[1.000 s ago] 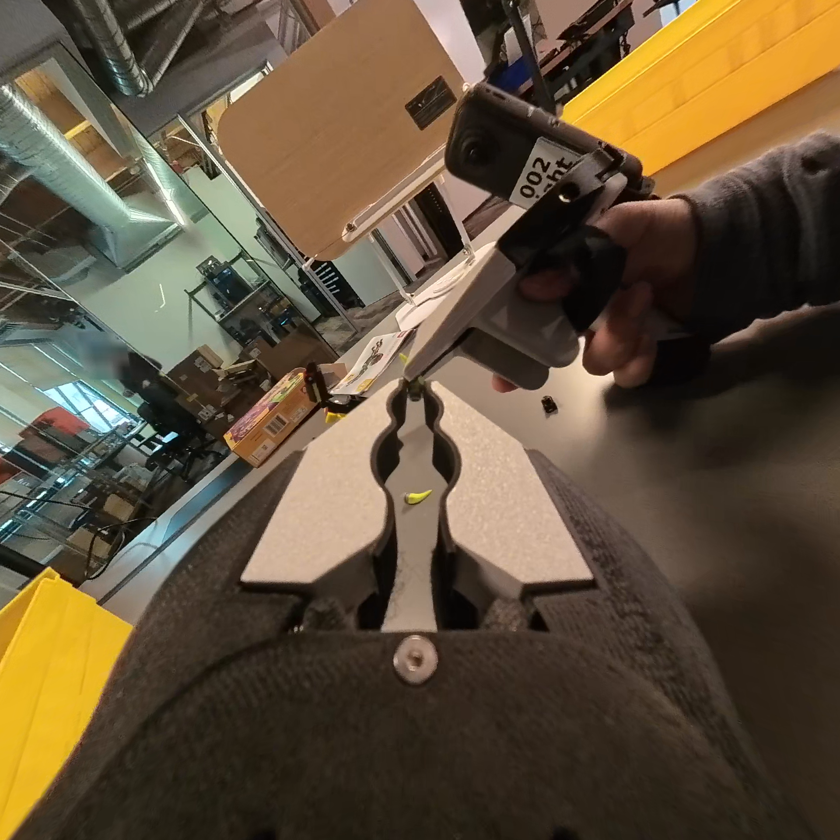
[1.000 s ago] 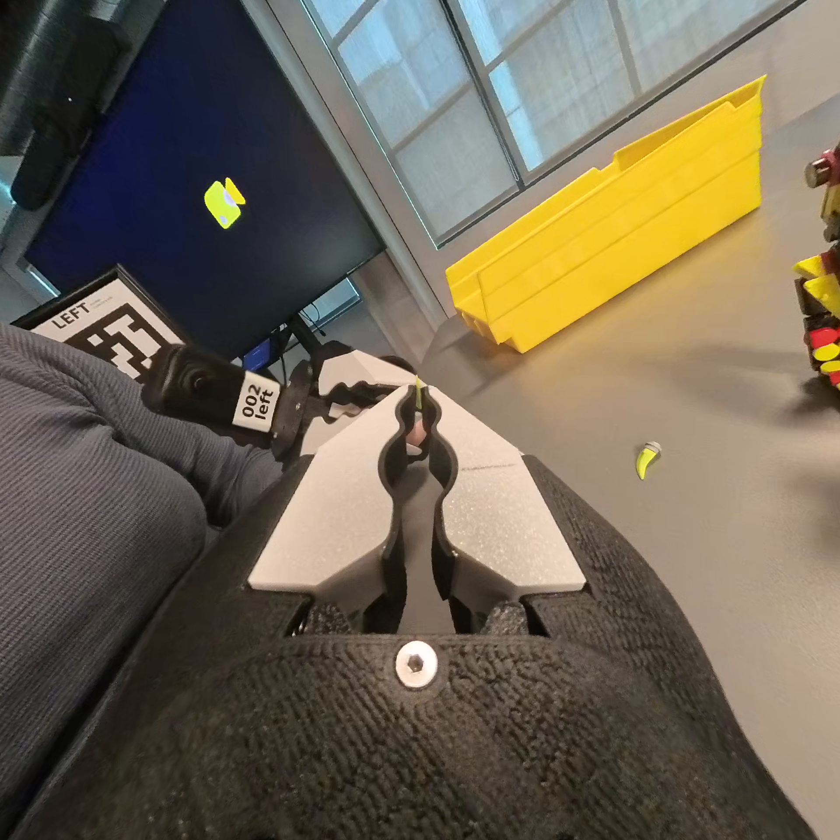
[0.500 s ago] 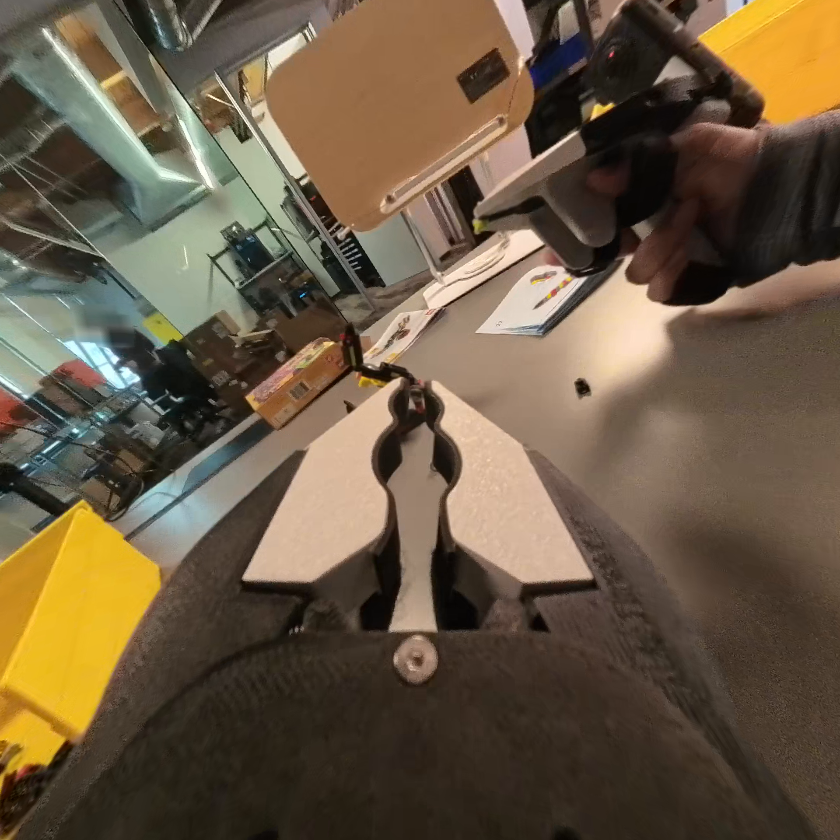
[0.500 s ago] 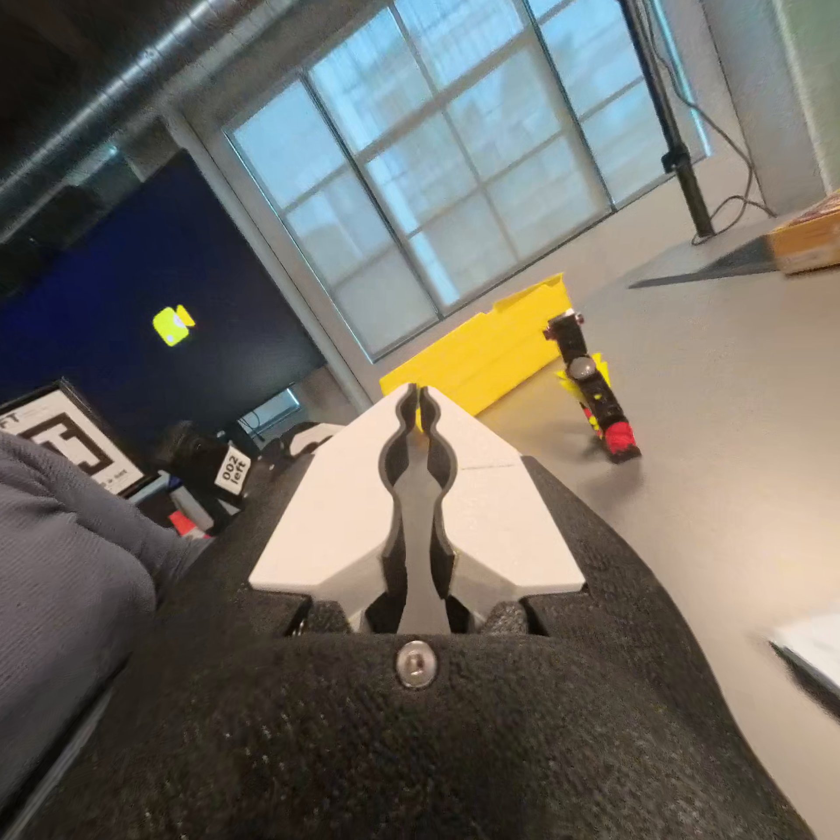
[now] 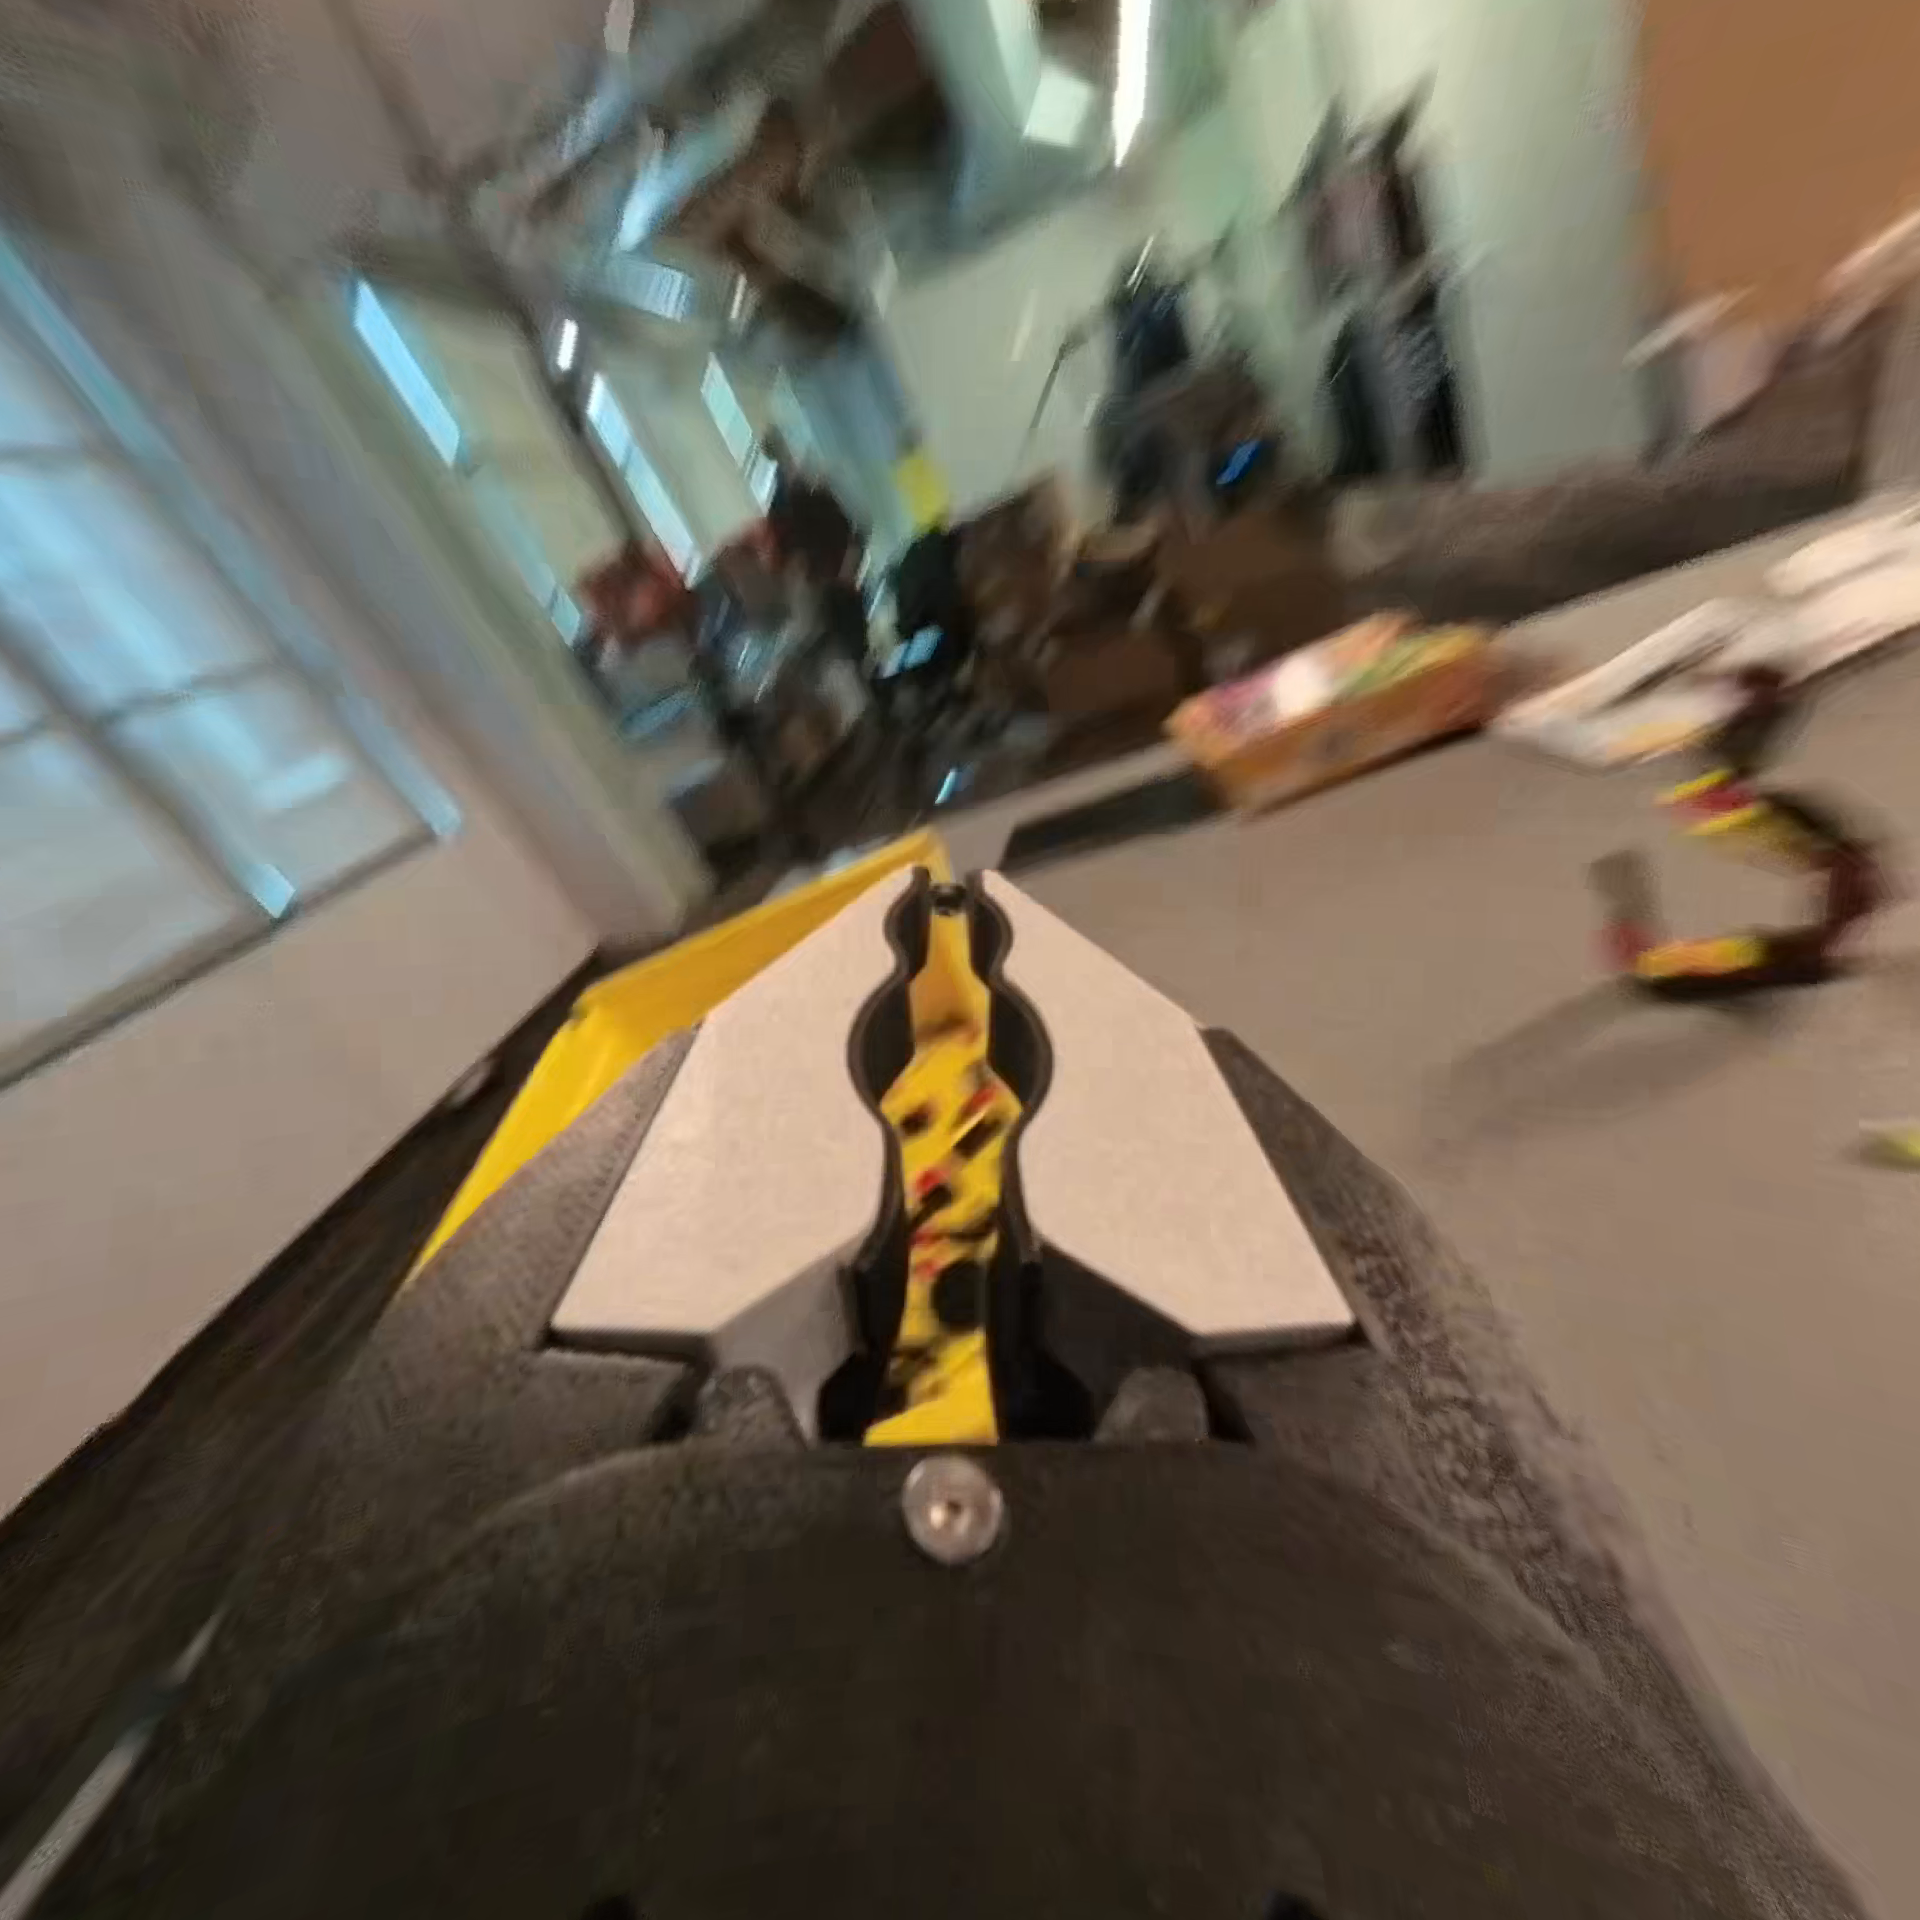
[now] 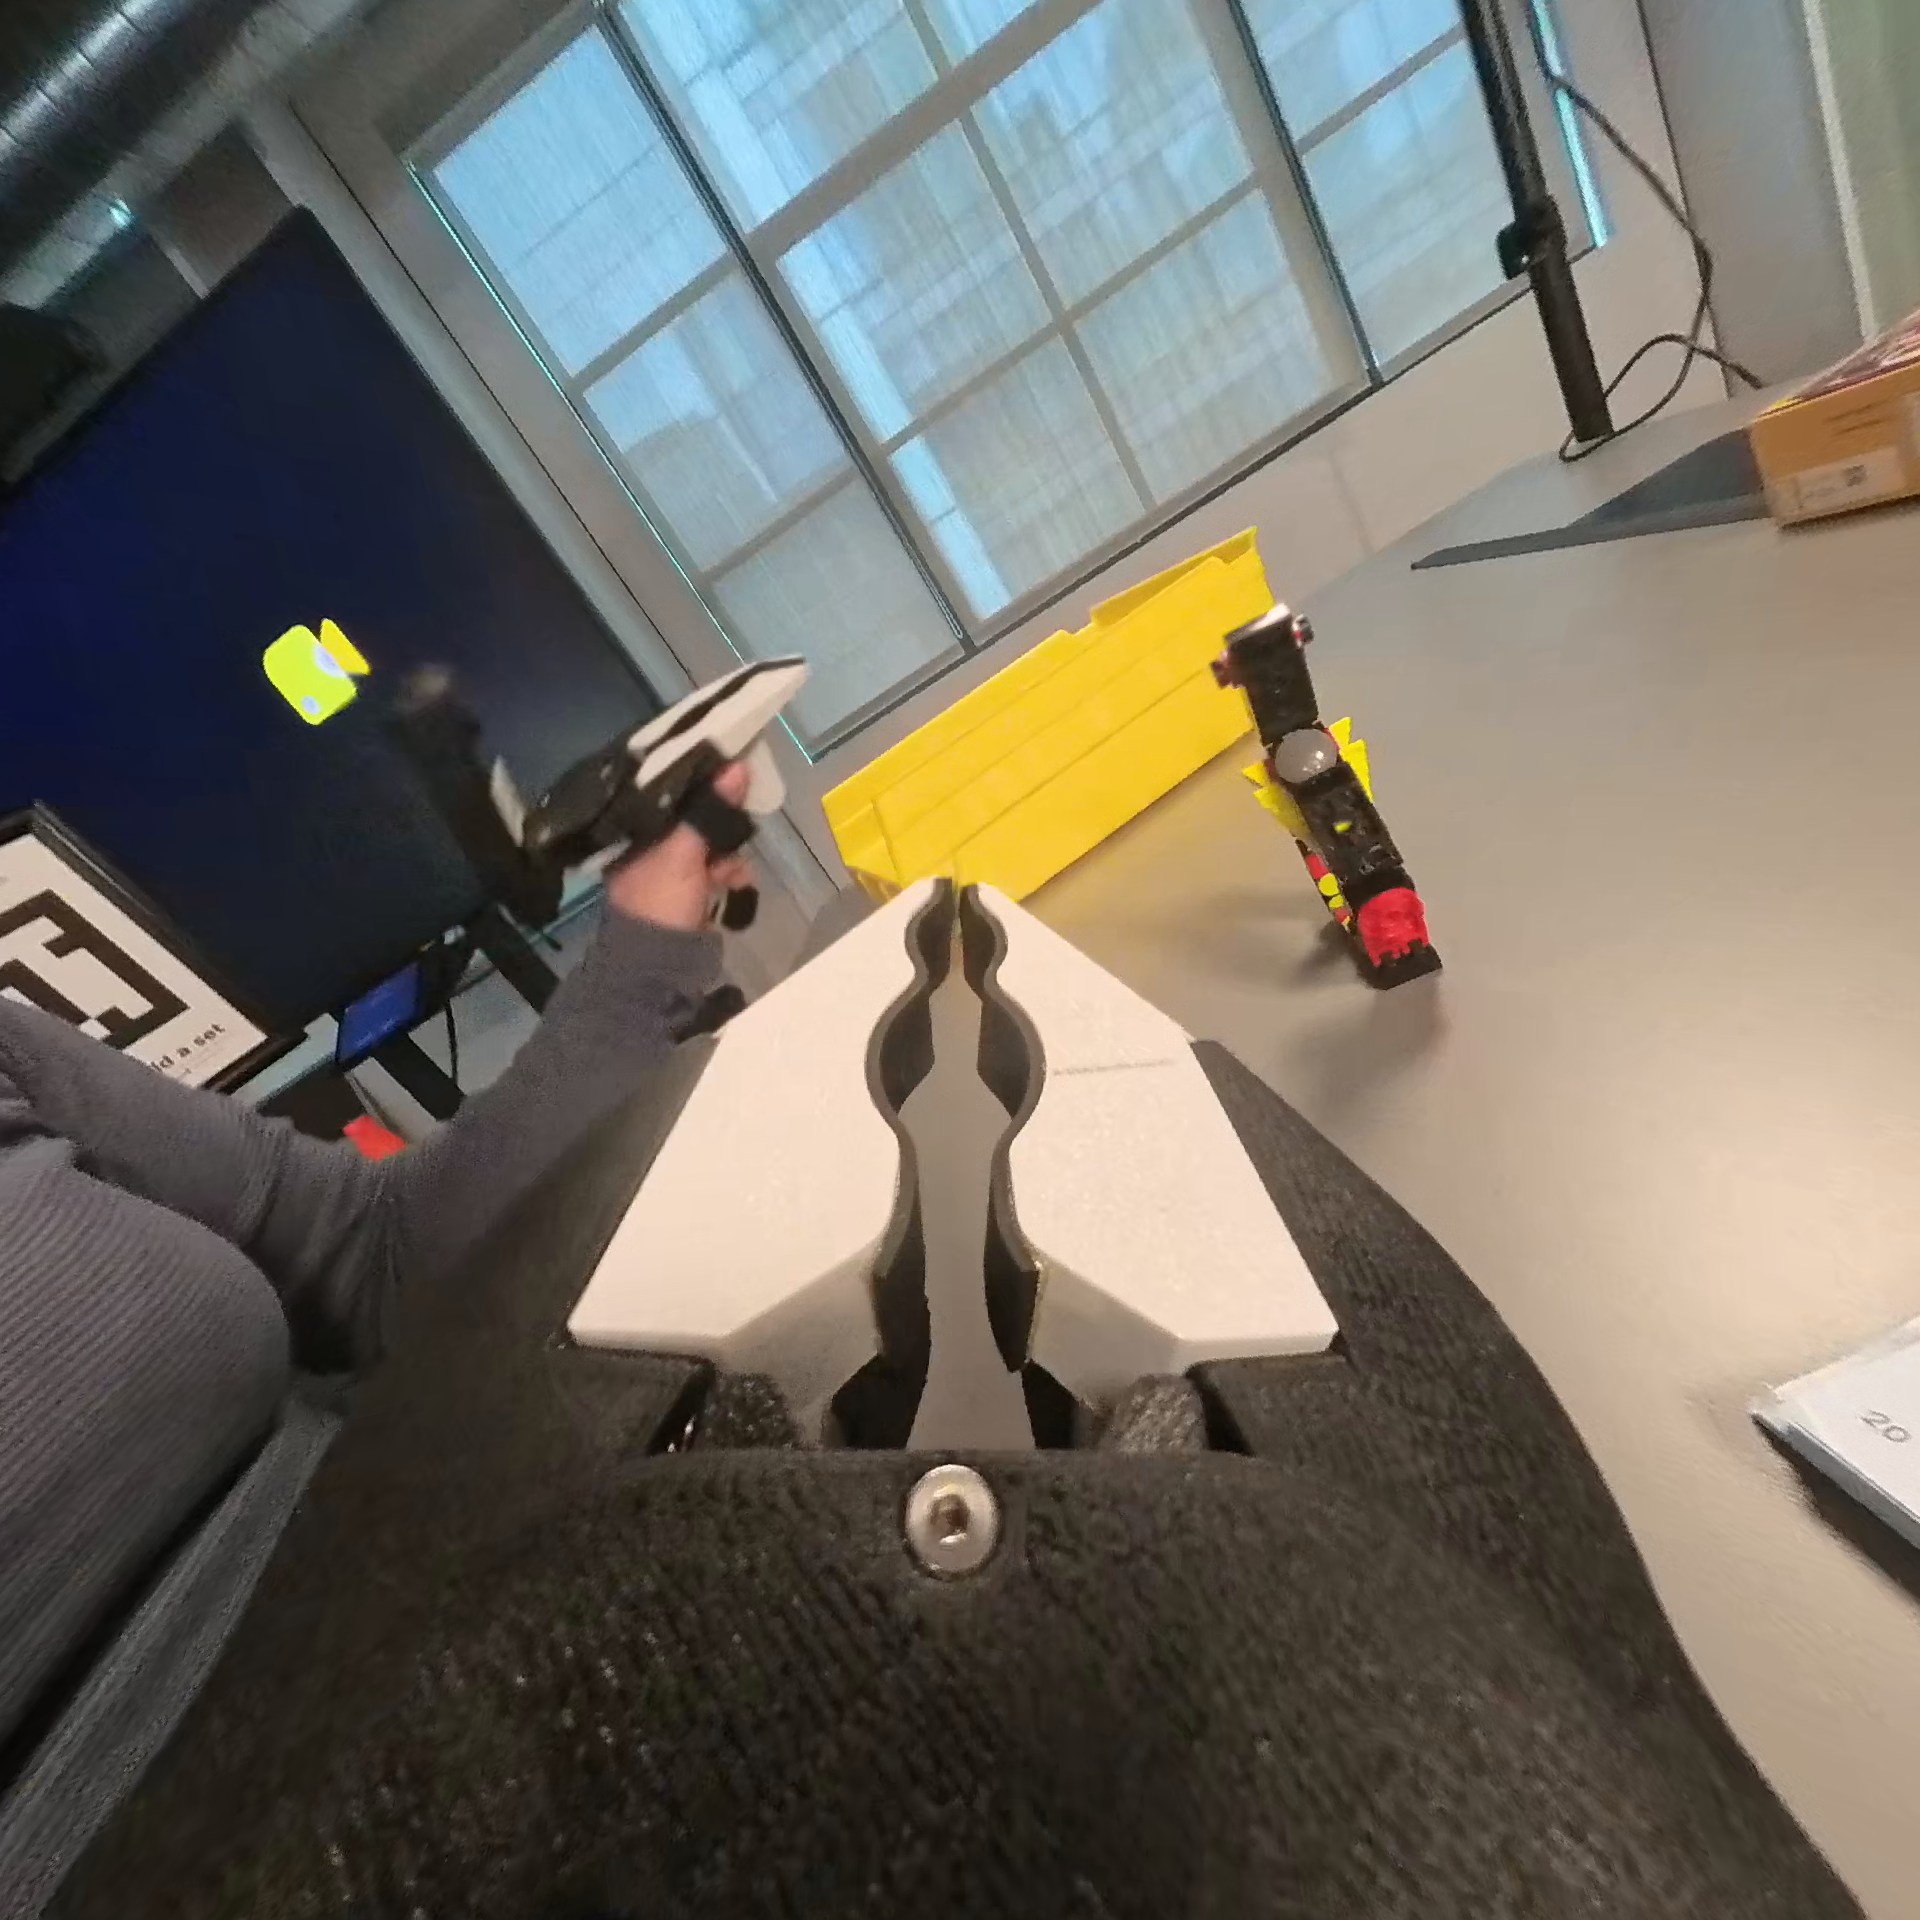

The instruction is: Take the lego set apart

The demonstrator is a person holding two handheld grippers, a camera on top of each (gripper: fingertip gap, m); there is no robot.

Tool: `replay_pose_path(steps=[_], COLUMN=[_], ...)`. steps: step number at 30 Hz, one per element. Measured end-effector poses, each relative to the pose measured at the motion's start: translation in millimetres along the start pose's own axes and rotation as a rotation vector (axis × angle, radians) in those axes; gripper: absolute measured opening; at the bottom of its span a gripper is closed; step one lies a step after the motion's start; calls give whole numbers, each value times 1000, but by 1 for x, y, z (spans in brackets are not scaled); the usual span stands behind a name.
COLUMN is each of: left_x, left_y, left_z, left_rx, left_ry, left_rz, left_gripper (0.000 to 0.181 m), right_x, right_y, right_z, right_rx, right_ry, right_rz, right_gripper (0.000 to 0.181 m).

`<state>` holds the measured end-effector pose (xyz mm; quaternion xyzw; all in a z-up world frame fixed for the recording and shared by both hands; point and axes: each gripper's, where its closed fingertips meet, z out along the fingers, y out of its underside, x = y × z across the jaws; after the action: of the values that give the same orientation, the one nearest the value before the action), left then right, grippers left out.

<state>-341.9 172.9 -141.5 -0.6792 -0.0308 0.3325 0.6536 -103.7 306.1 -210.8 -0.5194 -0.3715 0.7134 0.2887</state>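
Swinging left gripper (image 5: 948,896) over yellow bin (image 5: 665,997)

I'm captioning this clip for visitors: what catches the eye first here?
The black, red and yellow lego model standing on the grey table stands out first. Behind it lies a bright yellow bin by the windows. The left gripper, jaws nearly closed on a tiny dark piece, hovers over that bin.

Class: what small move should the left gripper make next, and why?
Probably open the left gripper: it seems to pinch a small dark piece right over the yellow bin, where loose pieces already lie.
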Motion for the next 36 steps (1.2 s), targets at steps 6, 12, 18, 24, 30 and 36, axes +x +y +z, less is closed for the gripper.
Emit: replay_pose_path(steps=[6, 12, 18, 24, 30, 36], left_x=[-35, -27, -20, -30, -38, -60], left_y=[125, 174, 192, 183, 199, 162], left_z=[34, 25, 16, 25, 8, 42], left_rx=[-765, -1130, -1297, -1222, -1370, -1014], left_ry=[234, 364, 408, 329, 295, 196], left_rz=[-253, -338, -406, -376, -346, -359], left_gripper=[5, 6, 20, 40, 88, 122], right_x=[0, 0, -1, 0, 0, 0], right_y=[7, 11, 15, 14, 14, 13], right_z=[4, 6, 8, 8, 8, 8], right_rx=[-44, -66, -90, -84, -84, -80], right_ry=[16, 21, 21, 22, 23, 27], right_rz=[-26, -38, -49, -45, -47, -45], right_gripper=[0, 0, 0, 0, 0, 0])
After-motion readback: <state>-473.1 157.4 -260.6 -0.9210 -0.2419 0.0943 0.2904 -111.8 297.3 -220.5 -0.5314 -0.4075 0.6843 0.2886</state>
